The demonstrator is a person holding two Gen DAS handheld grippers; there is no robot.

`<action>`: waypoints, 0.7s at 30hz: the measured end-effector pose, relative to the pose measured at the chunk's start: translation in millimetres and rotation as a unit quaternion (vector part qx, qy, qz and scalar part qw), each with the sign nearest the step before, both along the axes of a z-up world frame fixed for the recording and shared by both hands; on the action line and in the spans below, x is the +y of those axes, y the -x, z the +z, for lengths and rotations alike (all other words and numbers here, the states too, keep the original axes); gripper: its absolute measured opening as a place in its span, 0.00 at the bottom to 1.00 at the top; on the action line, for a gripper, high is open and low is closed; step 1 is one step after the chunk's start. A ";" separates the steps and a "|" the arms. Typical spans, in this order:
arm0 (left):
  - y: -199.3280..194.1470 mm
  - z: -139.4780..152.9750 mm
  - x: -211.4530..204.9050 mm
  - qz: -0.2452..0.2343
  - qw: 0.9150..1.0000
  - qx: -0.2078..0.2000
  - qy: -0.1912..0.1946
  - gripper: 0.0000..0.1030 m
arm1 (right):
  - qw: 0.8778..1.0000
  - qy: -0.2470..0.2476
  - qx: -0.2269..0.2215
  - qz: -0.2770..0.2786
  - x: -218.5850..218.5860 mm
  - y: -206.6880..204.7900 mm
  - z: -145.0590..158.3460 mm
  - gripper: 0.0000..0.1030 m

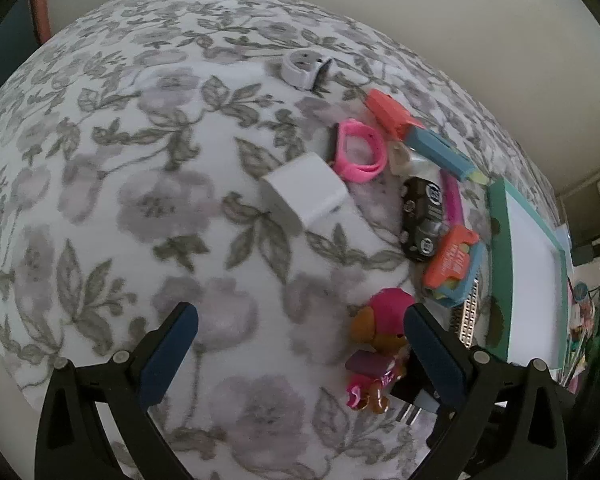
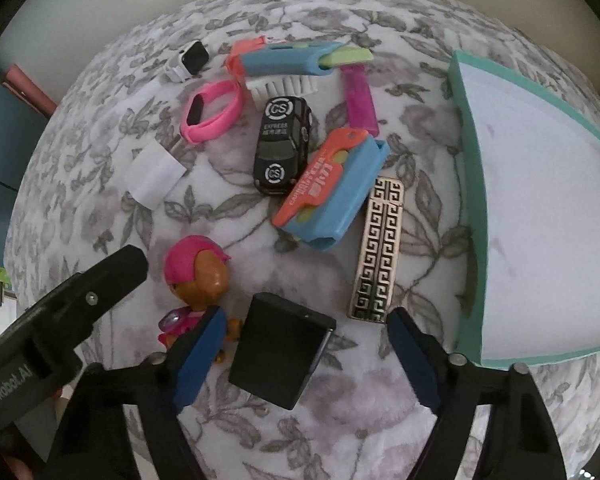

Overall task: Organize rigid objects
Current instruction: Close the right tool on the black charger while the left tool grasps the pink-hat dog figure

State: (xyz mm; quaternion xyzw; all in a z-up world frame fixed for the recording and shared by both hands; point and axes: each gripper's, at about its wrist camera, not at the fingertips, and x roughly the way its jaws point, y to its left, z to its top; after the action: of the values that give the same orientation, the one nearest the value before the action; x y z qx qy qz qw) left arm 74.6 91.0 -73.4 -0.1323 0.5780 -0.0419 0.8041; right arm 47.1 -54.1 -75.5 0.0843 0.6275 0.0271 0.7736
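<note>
Now the right gripper hangs with jaws apart around a black box on the floral bed, likely aiming for the green tray beside it. Left gripper, also open, holds nothing near the toy pup.

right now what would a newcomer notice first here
A heap of bright small things on the floral cloth: a black toy car at its middle, a pink band to its left. The teal tray lies right; the right gripper hangs open over a black box.
</note>
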 end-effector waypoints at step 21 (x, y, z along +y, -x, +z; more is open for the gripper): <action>4.9 -20.6 -49.0 -0.060 0.998 0.022 -0.023 0.73 | 1.000 0.020 0.019 0.012 -12.2 17.7 -12.3 0.54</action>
State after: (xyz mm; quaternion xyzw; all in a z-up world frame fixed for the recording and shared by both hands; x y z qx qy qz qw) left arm 69.7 42.0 -94.0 -0.0801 0.6031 -0.0735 0.7902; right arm 29.4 -66.3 -87.8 0.0618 0.6436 0.0221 0.7625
